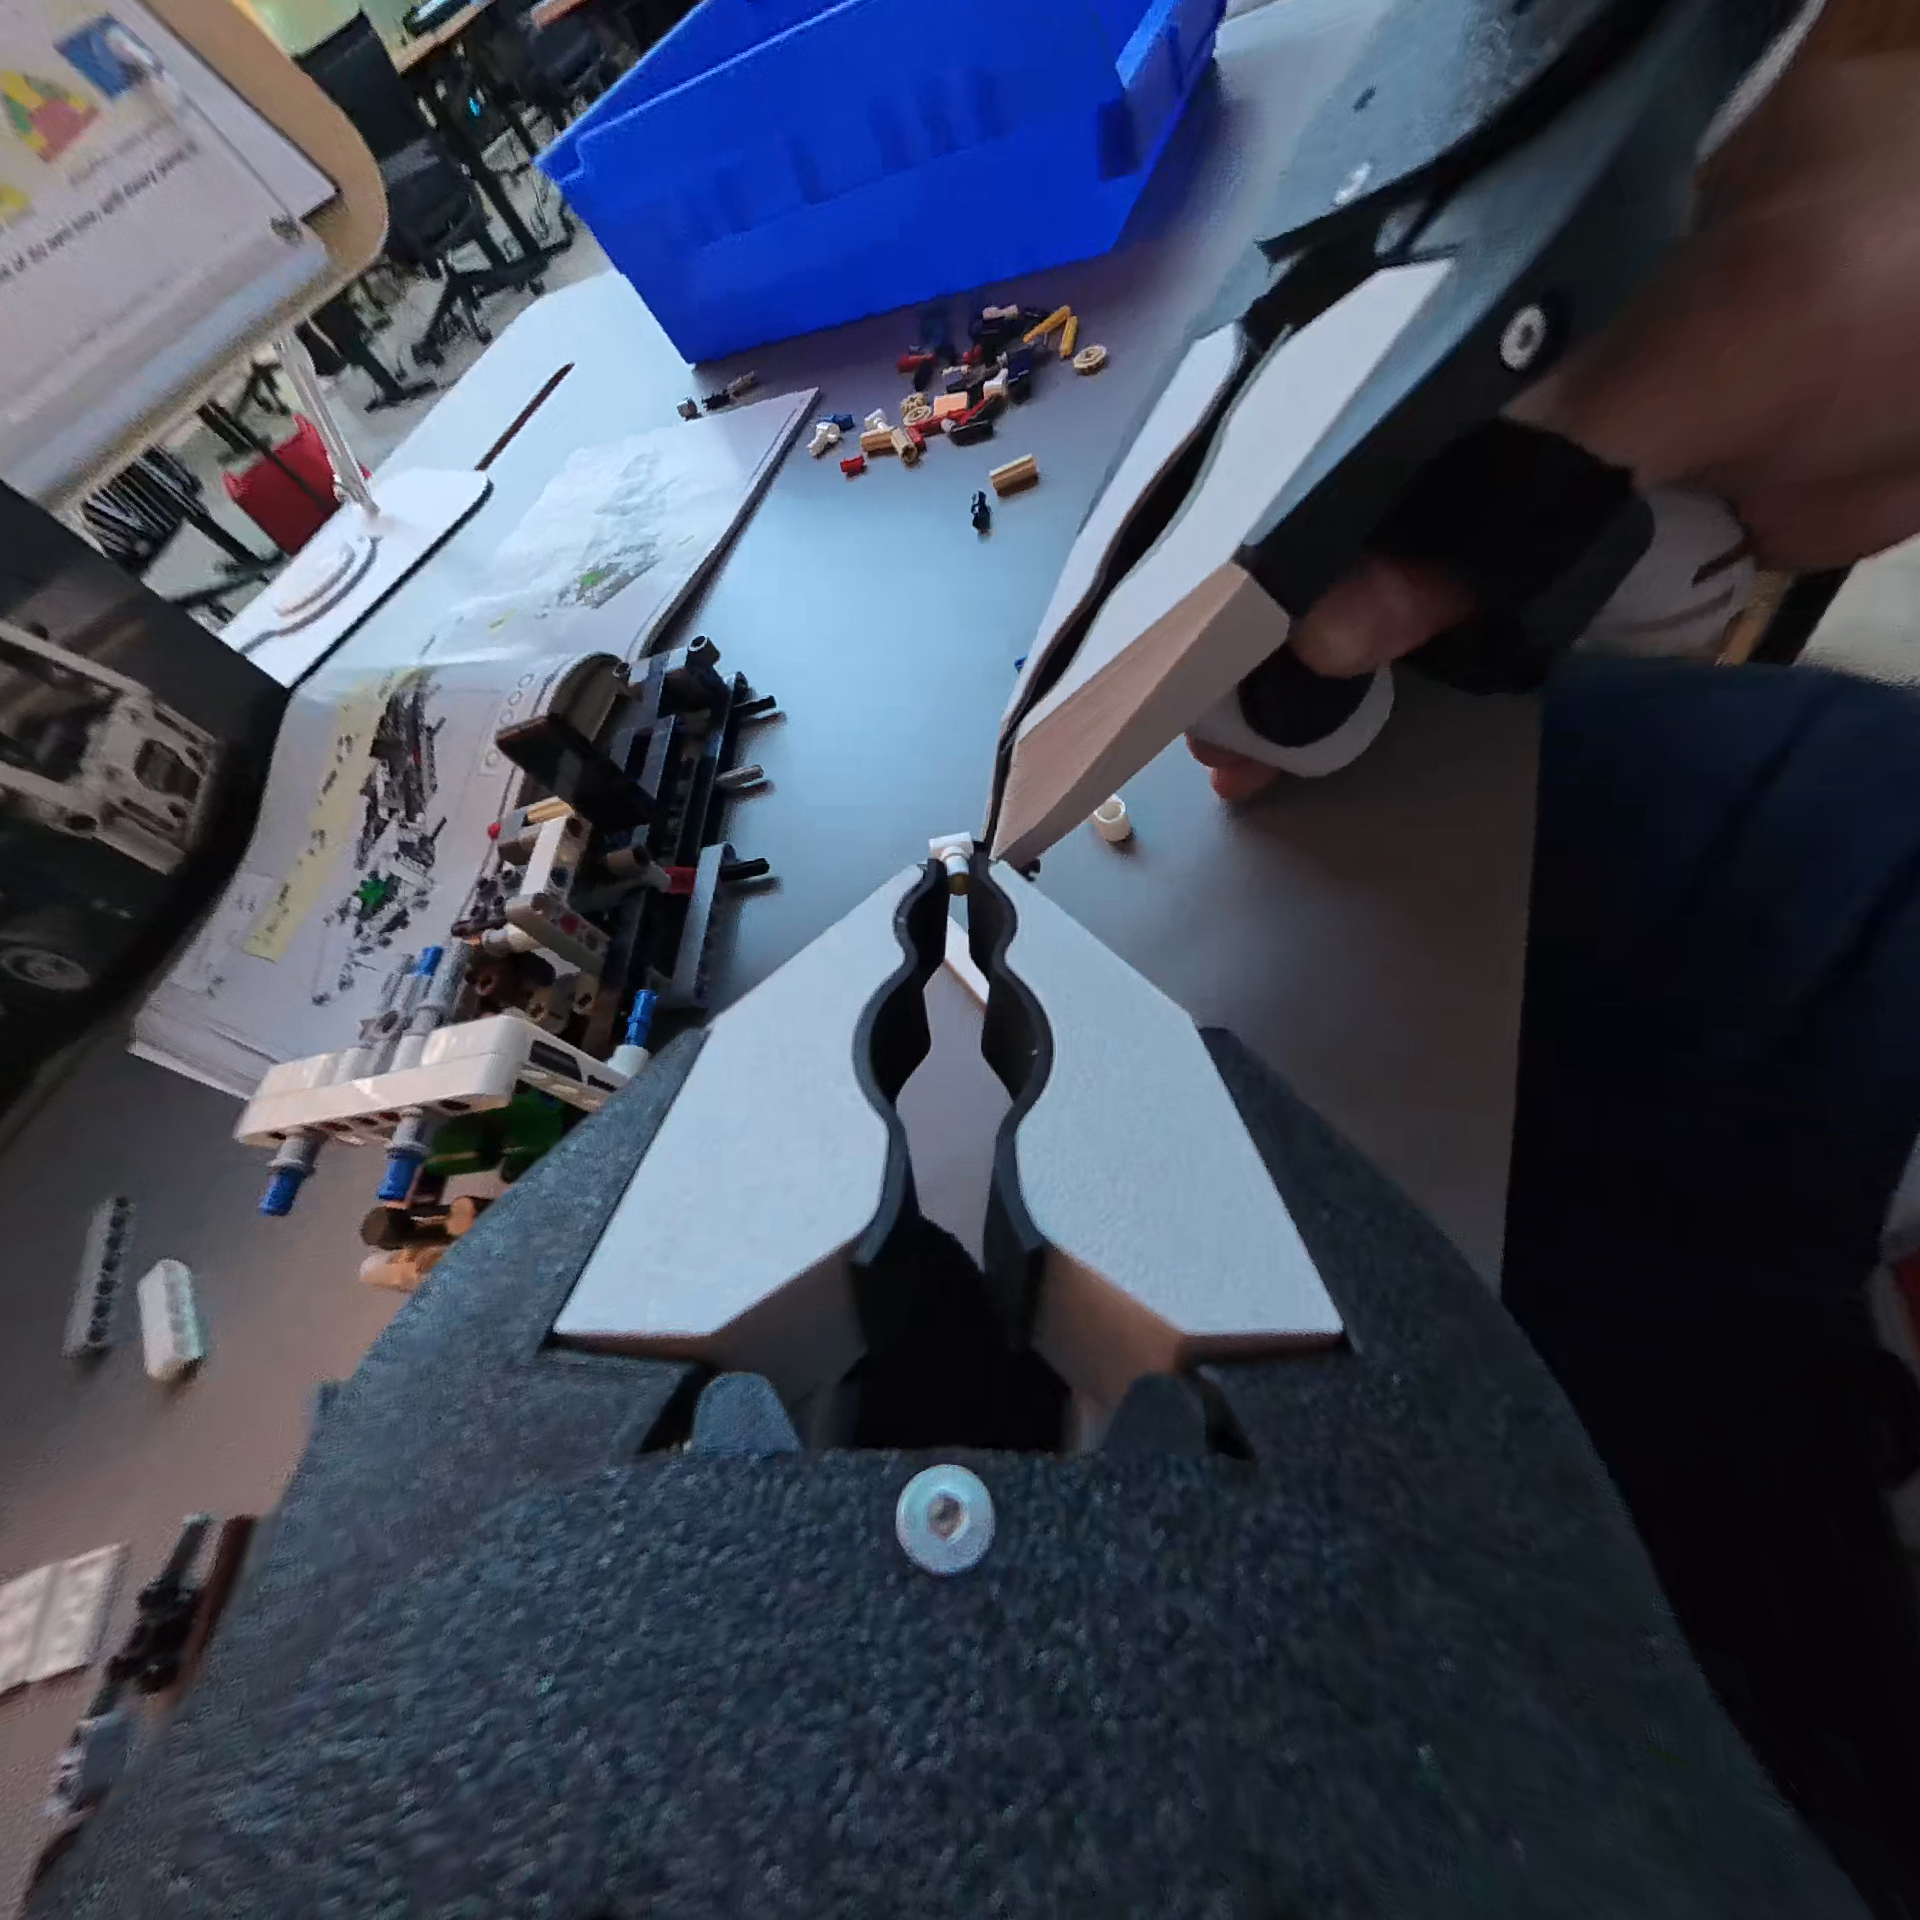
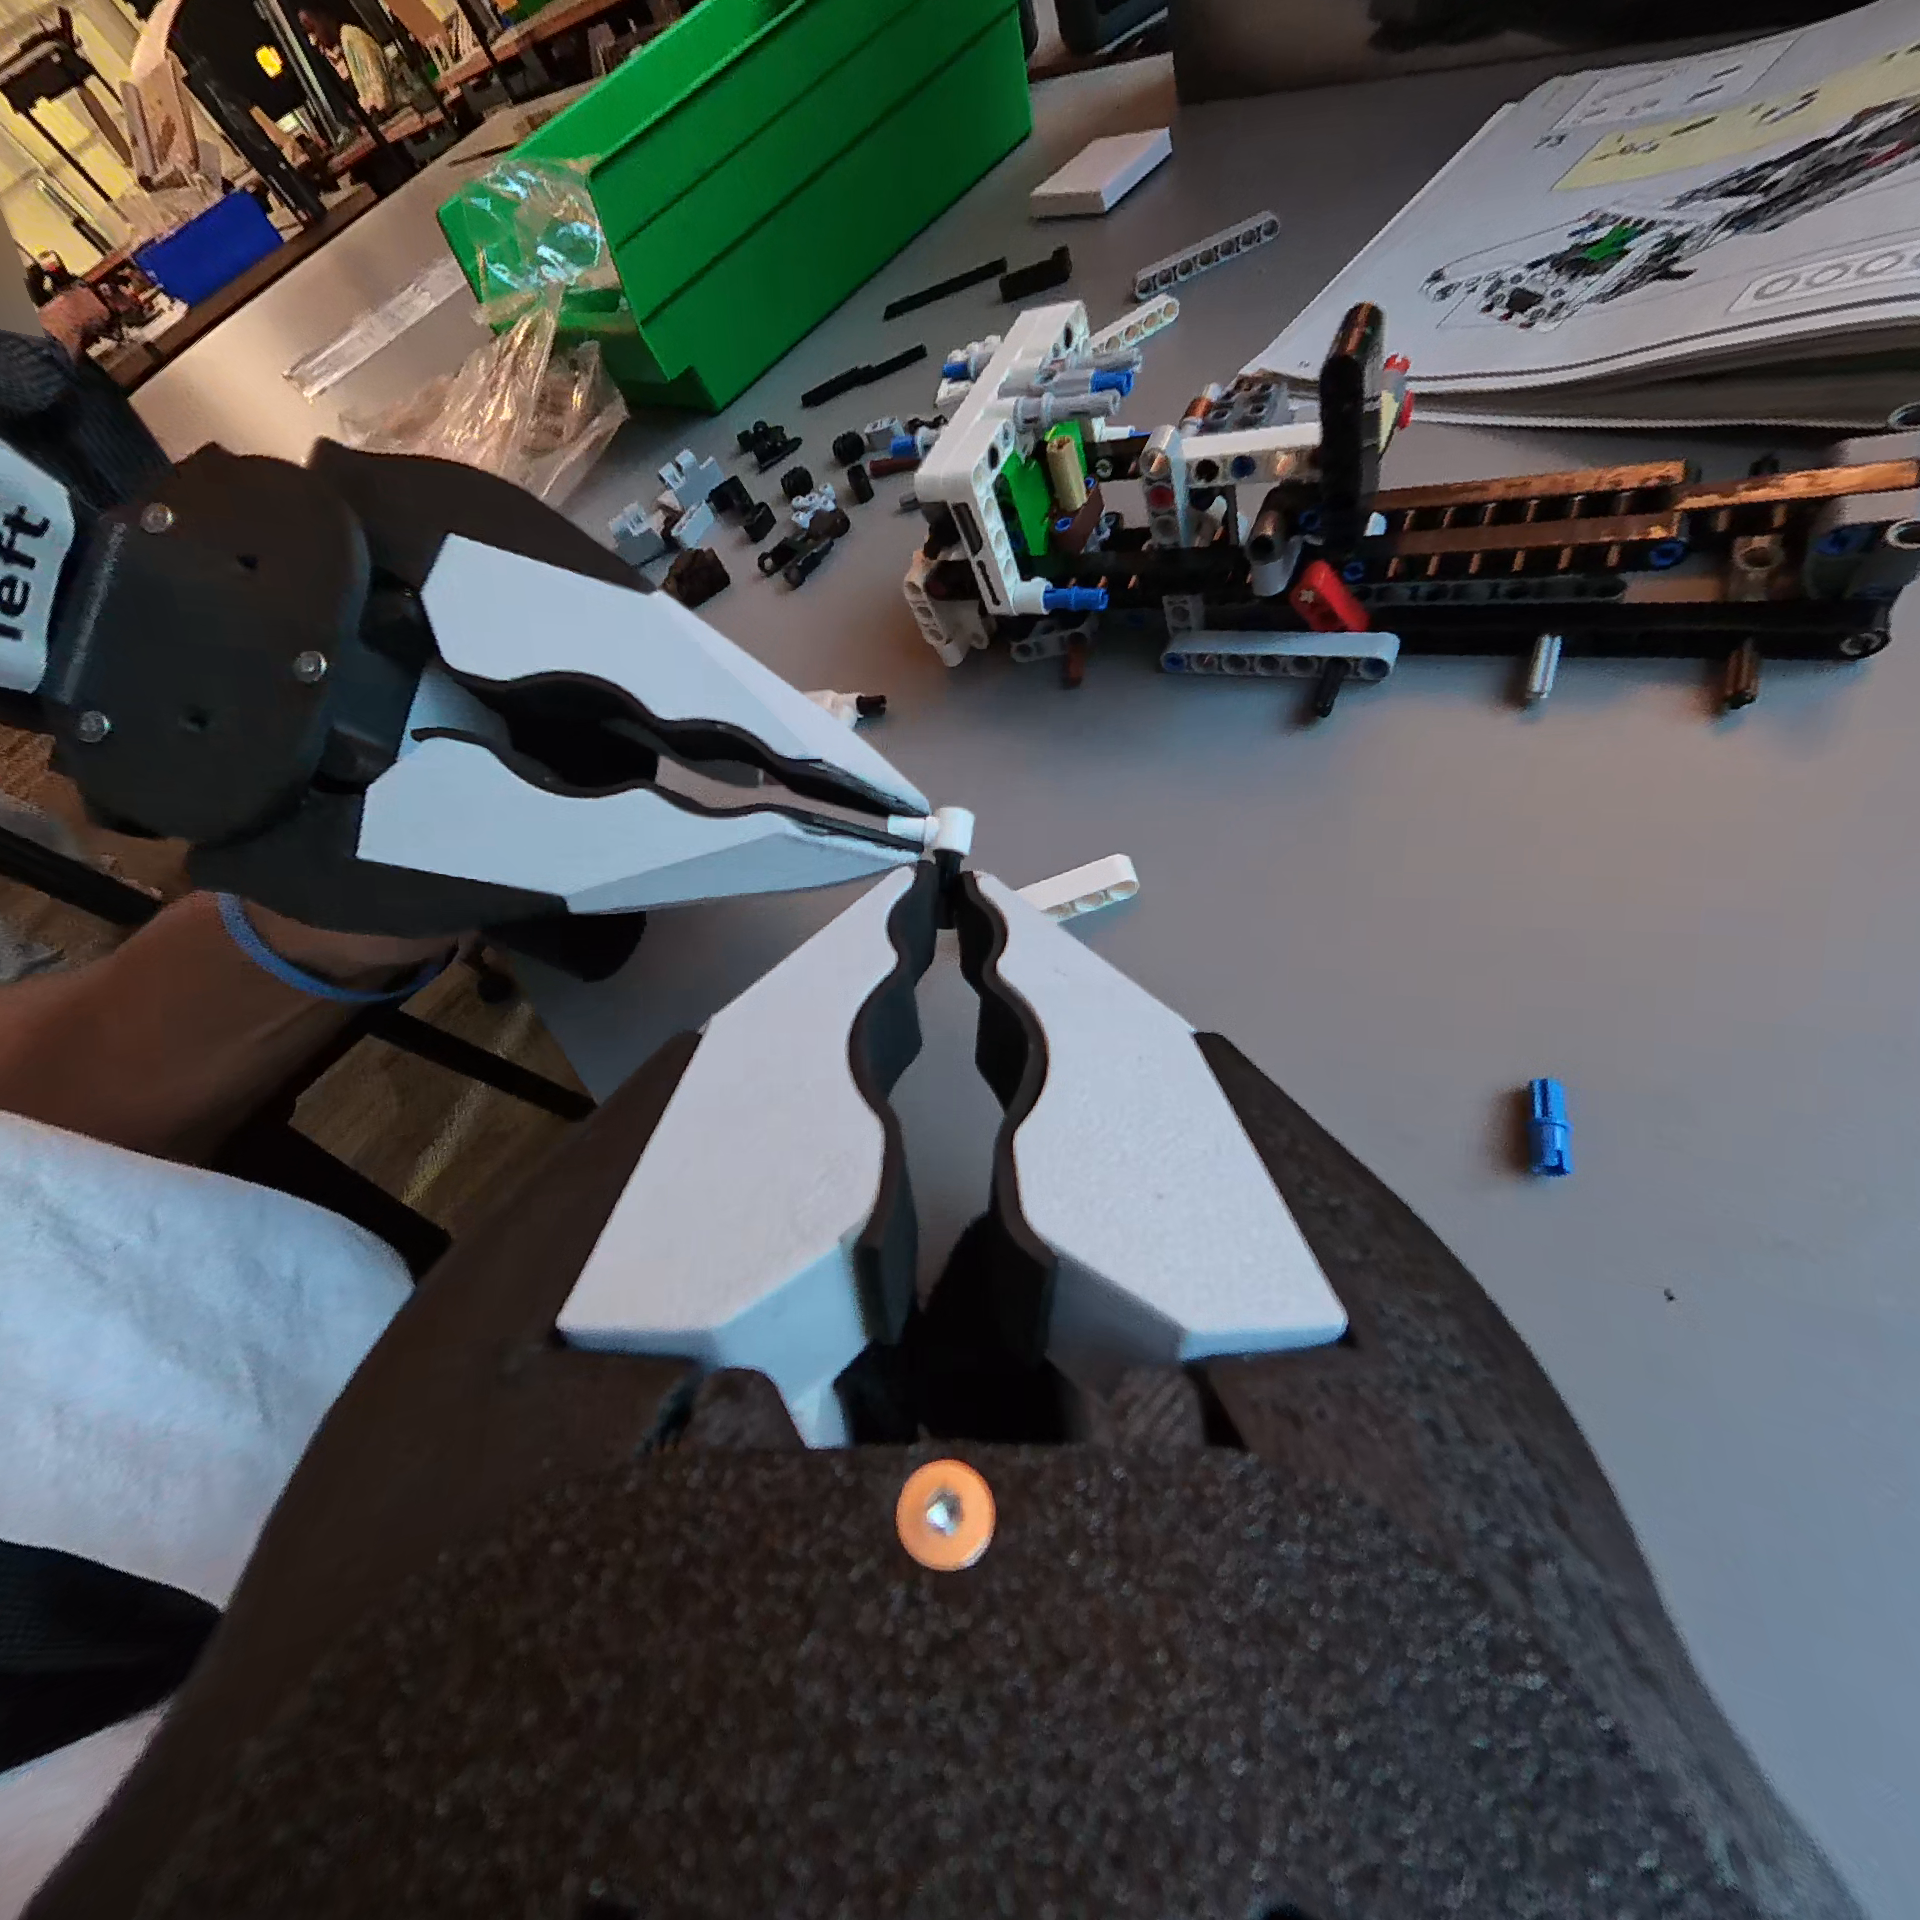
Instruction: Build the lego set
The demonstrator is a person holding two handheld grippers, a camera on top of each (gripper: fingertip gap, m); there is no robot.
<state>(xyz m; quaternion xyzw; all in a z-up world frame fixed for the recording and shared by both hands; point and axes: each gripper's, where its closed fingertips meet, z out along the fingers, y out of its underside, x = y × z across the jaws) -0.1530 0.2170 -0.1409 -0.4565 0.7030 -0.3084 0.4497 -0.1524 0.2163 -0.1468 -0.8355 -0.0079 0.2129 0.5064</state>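
Above the table, in front of the half-built model, the left hand-held gripper pinches a small white connector steady, apparently so the right hand-held gripper, clamped on a black pin, can push it in.

writing in view | white sticker with black letters on my left gripper | open white paper instruction booklet, small printed figures | white printed poster board, lettering probably too blurred to read
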